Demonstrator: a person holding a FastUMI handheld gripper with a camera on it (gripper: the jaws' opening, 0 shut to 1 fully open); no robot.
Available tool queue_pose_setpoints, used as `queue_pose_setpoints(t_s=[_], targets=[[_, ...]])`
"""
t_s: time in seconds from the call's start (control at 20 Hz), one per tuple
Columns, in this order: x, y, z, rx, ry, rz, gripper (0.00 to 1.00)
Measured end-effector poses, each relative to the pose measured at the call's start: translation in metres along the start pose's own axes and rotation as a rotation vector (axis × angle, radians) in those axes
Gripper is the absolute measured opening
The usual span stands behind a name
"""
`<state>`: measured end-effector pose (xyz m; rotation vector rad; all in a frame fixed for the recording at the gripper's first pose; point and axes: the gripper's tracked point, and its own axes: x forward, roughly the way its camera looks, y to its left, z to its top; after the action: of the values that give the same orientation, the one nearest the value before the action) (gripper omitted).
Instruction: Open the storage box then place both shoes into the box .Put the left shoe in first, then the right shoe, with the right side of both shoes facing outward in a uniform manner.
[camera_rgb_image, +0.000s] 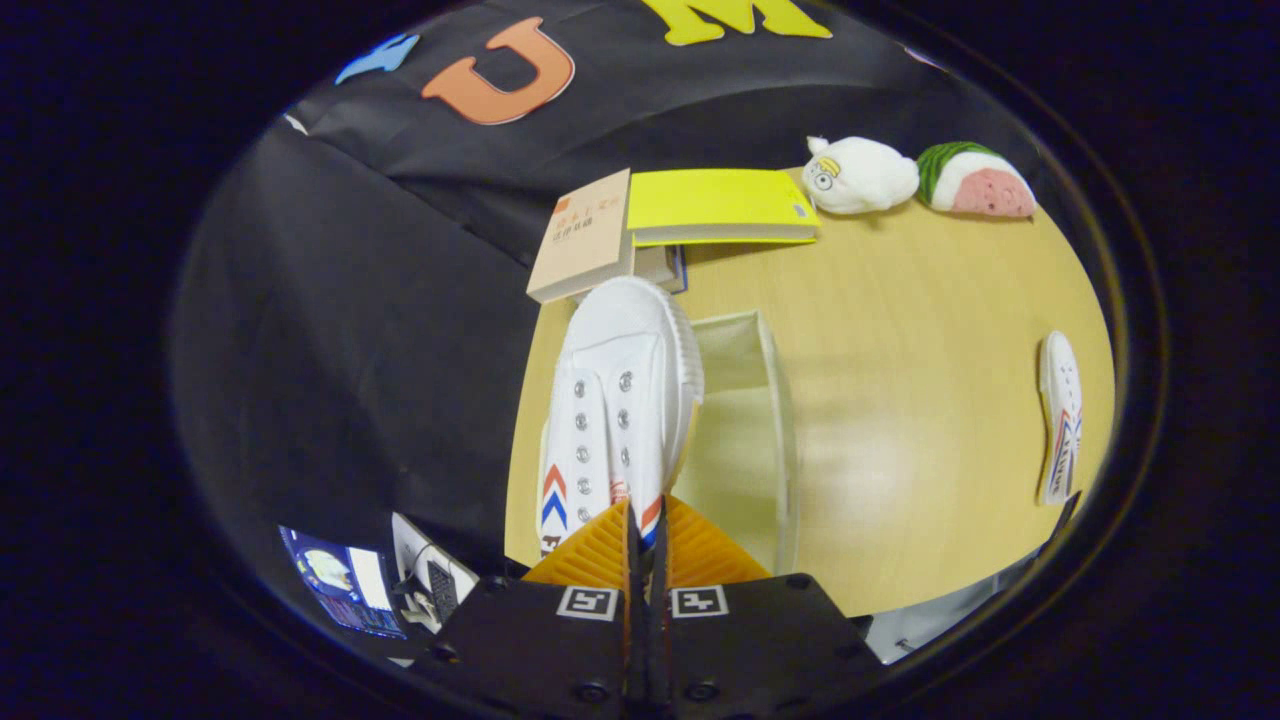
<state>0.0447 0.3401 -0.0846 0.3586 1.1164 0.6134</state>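
Gripper view: the tongs (645, 535) are drawn narrow, both ribbed fingers pinching the rear rim of a white canvas shoe (615, 400). That shoe hangs toe away from the tongs, showing its metal eyelets, a ridged rubber toe cap and red and blue chevrons on the side. It sits over the near left part of the desk (900, 380), just above the left wall of the clear plastic box (765, 420), which is rectangular, open on top and has nothing inside that can be seen. A second white shoe (1060, 415), with matching stripes, lies on its side near the desk's right edge, well apart from the box. Beyond the box, at the far left corner, lie three books: a tan one (585, 235), a bright yellow one (720, 205) and a third mostly hidden beneath them. Two soft plush toys rest at the far edge, a white rounded one (860, 175) and a watermelon slice (975, 180), touching each other. The desk top is smooth pale wood.
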Motion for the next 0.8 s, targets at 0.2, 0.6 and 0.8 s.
queue_pose_setpoints(t_s=[0.2, 0.6, 0.8], targets=[[0.038, 0.005, -0.019, -0.009, 0.038, -0.044, 0.06], [0.096, 0.007, -0.031, 0.08, 0.096, -0.109, 0.06], [0.115, 0.005, -0.024, 0.098, 0.1, -0.103, 0.08]])
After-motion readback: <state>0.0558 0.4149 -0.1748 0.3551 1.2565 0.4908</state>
